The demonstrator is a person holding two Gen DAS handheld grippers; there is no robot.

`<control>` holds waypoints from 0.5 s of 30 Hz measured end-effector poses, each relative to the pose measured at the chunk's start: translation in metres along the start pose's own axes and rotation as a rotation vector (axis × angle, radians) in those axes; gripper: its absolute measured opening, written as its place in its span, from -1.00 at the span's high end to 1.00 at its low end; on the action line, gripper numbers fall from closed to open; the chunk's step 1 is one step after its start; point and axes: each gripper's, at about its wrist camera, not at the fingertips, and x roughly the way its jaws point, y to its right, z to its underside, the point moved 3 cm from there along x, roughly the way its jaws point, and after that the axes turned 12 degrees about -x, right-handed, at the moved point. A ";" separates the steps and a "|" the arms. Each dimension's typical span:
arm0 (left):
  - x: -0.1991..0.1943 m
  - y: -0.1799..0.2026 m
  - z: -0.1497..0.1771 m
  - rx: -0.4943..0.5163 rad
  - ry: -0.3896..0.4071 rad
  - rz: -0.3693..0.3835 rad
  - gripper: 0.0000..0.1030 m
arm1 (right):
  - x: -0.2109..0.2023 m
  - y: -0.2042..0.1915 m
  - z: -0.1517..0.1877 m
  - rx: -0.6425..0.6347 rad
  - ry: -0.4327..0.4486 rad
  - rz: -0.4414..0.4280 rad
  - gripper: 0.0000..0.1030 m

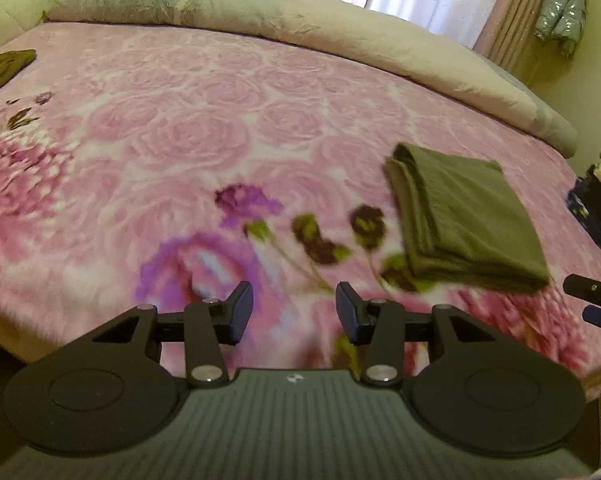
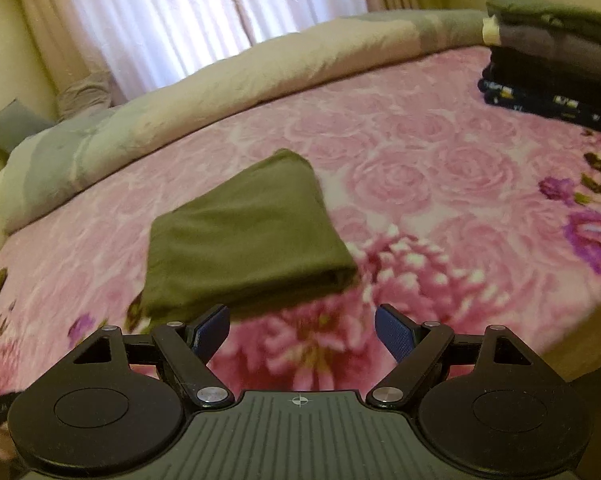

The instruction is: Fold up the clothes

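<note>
the folded olive garment (image 1: 466,216) lies flat on the pink floral blanket (image 1: 204,120), a neat rectangle with its stacked edges showing along one side. the left gripper (image 1: 294,314) hangs above the blanket with its fingers apart and empty, the garment ahead of them and off to the right, not touching. the right gripper (image 2: 302,334) also stands parted and empty, the garment (image 2: 244,236) just beyond its left finger (image 2: 210,334). past the garment a rolled beige duvet (image 2: 236,80) runs along the blanket's far edge, and a stack of folded dark clothes (image 2: 552,64) sits at the blanket's far right corner.
</note>
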 end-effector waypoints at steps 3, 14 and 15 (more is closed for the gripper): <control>0.024 0.004 -0.024 0.013 -0.019 0.005 0.20 | 0.024 -0.001 -0.015 -0.013 -0.038 0.017 -0.61; 0.027 0.124 -0.141 0.155 -0.172 0.023 0.20 | 0.031 0.008 -0.093 0.071 -0.238 0.053 -0.61; 0.019 0.140 -0.151 0.168 -0.177 0.033 0.20 | 0.023 0.012 -0.104 0.085 -0.247 0.064 -0.61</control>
